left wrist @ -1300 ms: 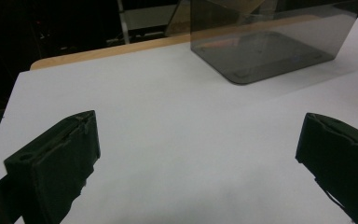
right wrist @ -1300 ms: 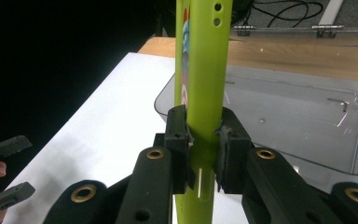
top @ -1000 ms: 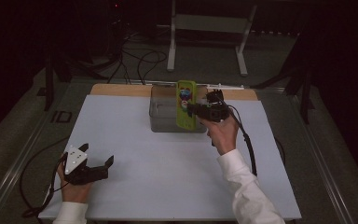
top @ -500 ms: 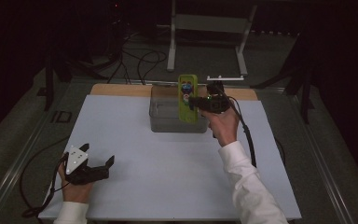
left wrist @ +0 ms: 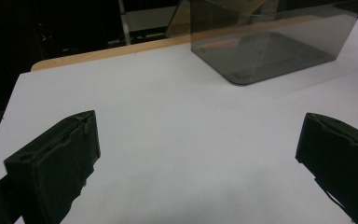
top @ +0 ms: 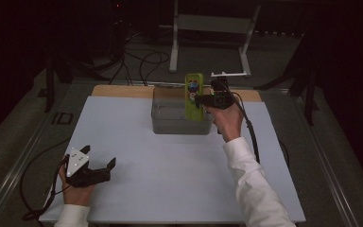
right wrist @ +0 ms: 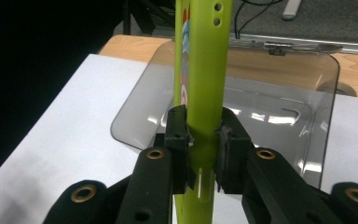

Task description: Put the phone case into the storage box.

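Currently held: right gripper (right wrist: 200, 140) clamps a lime-green toy remote (top: 194, 96) upright above the clear plastic bin (top: 170, 124) near the table's (top: 170, 189) far edge.
Left gripper (top: 105, 166): jaws wide, empty, near-left corner.
Risk: remote may clip the bin's rim and tip.
Unclear: remote's button face, blurred; bin's contents.

Dim room, dark surroundings, soft shadows, faint bin glare
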Demonstrator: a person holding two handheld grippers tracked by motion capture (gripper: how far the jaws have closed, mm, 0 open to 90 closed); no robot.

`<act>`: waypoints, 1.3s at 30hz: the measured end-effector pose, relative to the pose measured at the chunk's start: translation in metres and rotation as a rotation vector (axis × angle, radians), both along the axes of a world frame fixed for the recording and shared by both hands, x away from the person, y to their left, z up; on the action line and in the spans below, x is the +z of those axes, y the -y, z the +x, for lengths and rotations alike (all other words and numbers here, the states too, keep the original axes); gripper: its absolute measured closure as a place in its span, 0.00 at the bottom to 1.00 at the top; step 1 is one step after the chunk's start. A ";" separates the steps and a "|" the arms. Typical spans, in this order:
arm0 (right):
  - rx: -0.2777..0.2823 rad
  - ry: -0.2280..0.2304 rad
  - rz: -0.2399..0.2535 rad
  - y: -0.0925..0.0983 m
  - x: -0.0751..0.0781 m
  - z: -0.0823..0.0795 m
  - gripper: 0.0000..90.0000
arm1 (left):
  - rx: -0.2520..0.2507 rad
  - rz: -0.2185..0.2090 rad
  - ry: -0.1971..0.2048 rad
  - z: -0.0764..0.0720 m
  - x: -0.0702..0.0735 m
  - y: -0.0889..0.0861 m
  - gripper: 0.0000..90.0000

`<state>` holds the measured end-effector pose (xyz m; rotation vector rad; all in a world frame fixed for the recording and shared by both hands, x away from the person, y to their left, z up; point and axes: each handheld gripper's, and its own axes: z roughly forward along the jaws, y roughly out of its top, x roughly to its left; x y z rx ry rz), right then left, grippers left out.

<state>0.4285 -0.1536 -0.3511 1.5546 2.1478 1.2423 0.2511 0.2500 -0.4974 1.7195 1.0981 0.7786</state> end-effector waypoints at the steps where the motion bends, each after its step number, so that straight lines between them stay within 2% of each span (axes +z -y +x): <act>1: -0.005 -0.005 -0.004 0.000 0.000 0.001 0.86 | 0.000 0.000 0.000 0.000 0.000 0.000 0.00; 16: -0.045 -0.060 -0.034 0.005 -0.009 0.018 0.86 | 0.006 -0.001 0.004 -0.001 0.000 0.000 0.00; 27: -0.058 -0.083 -0.054 0.004 -0.013 0.025 0.86 | 0.004 0.000 0.004 -0.001 0.000 0.001 0.00; 39: -0.079 -0.103 -0.091 0.000 -0.003 0.038 0.86 | 0.007 -0.002 0.005 -0.001 0.000 0.000 0.00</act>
